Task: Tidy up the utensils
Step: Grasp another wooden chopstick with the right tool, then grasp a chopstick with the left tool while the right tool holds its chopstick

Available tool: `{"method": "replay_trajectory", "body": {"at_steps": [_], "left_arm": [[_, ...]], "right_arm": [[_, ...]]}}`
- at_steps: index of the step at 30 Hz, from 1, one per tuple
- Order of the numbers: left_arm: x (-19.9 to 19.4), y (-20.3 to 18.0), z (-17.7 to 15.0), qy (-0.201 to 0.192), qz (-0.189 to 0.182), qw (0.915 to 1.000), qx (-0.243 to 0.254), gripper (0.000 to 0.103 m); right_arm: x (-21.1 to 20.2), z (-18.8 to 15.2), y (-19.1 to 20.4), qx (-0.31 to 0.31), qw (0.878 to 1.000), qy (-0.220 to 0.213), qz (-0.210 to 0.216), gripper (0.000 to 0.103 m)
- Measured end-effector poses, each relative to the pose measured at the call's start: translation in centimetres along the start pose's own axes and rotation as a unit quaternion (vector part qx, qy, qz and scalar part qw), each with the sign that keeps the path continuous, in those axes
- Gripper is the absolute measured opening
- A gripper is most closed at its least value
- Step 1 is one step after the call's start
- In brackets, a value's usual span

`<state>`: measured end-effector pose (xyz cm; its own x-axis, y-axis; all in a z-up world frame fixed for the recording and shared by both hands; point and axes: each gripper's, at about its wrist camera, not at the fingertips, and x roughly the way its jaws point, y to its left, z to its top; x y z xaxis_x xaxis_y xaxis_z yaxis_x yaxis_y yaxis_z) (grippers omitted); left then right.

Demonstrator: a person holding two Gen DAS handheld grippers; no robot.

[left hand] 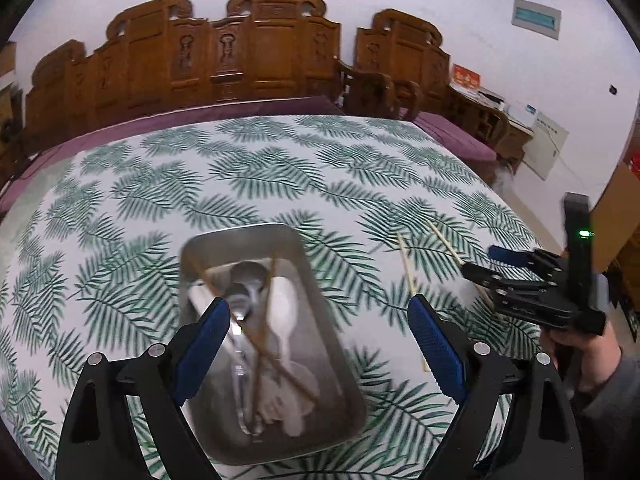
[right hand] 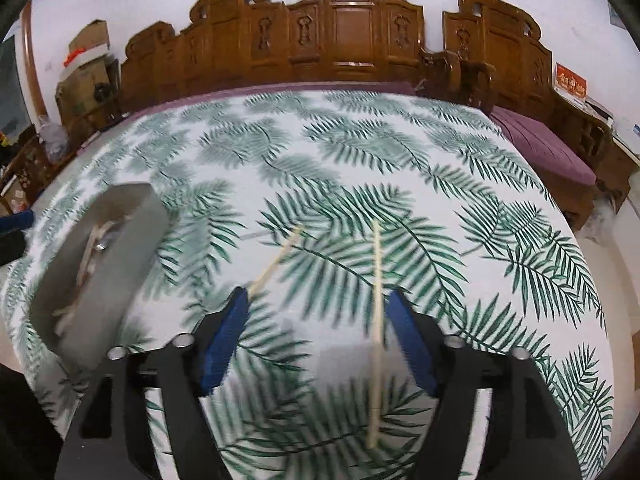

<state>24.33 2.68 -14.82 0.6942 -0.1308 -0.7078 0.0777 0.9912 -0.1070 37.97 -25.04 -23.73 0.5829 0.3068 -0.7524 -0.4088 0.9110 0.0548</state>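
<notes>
A table with a palm-leaf cloth (left hand: 280, 168) fills the centre of both views. The metal tray (left hand: 316, 280) occupies the lower centre of the left wrist view and the left edge of the right wrist view. It holds a white spoon (left hand: 284, 304), a metal spoon (left hand: 239, 300) and two crossed brown chopsticks (left hand: 266, 308).

The left gripper (left hand: 316, 320) hovers above the tray, jaws wide, holding nothing. The right gripper (right hand: 316, 308) sits at the lower centre of its view, jaws wide, holding nothing.

Two pale chopsticks lie on the cloth, right of the tray: one (right hand: 376, 320) between the right fingers, near the right one; the other (right hand: 276, 260) slants toward the left fingertip.
</notes>
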Motion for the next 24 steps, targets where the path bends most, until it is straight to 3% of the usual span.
{"method": "replay_trajectory", "body": {"at_steps": [4, 9, 13, 22, 24], "left_arm": [[0.8, -1.7, -0.2, 0.009, -0.008, 0.9998, 0.014, 0.086], [2.2, -3.4, -0.9, 0.026, -0.014, 0.9991, 0.029, 0.086], [3.1, -4.5, -1.4, 0.037, -0.014, 0.9984, 0.041, 0.086], [4.0, -7.0, -2.2, 0.048, -0.016, 0.9967, 0.064, 0.086], [4.3, -7.5, -2.1, 0.050, -0.019, 0.9961, 0.070, 0.082]], "right_arm": [[1.8, -0.8, -1.3, 0.003, 1.000, 0.022, -0.014, 0.041], [3.0, -1.6, -2.1, -0.008, 0.999, 0.038, -0.029, 0.031], [3.0, -1.7, -2.3, -0.016, 0.999, 0.036, -0.024, 0.007], [2.3, -2.0, -4.3, 0.006, 0.999, 0.035, 0.008, 0.006], [2.0, -1.9, -5.0, 0.016, 0.999, 0.032, 0.013, 0.006]]}}
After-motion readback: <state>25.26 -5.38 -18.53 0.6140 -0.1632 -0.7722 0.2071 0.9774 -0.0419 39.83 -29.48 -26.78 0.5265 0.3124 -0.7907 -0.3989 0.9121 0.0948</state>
